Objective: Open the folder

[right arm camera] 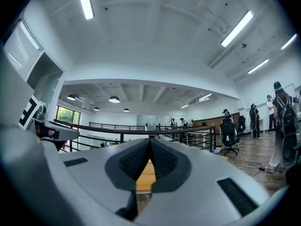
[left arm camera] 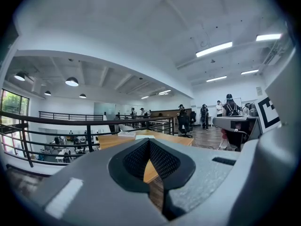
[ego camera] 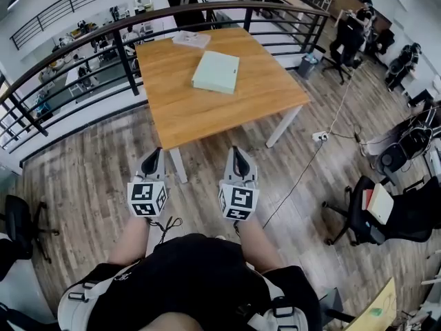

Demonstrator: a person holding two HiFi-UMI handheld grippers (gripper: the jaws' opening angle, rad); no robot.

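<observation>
**Pre-approach: both grippers empty, folder untouched on the table**

- Left gripper (ego camera: pixel 156 153) and right gripper (ego camera: pixel 237 152): held side by side close to the body, over the floor (ego camera: pixel 89 178), pointing roughly level toward the table (ego camera: pixel 207 119).
- Fingers: clenched on both sides. Each gripper view shows the two ribbed pads meeting at the tip with nothing between them, only table edge and floor visible through the gap lower down. So nothing is held.
- Folder (ego camera: pixel 216 72): pale green, lying flat and closed near the middle of the table, slightly toward the far side. Well apart from both grippers, since the near table edge is ahead of the tips.
- Stack of papers (ego camera: pixel 191 39): near the far edge by the railing (ego camera: pixel 127 61), apart from the folder. Not in the way.

My read:
- This looks like a neutral carry pose. Jaws shut and tools tucked in make sense while the person is standing off the table, because there's nothing to grab yet.
- Task not begun: cover down, no contact.
- Folder sits flat with clear tabletop all round, so either side is reachable once the person steps in.
- Can't tell from here which edge is the spine and which is the free edge, and that decides the side to lift from.
- Likely needs one gripper opened to pinch the cover's free edge and the other pressing down so the folder doesn't slide on the smooth wood.
</observation>
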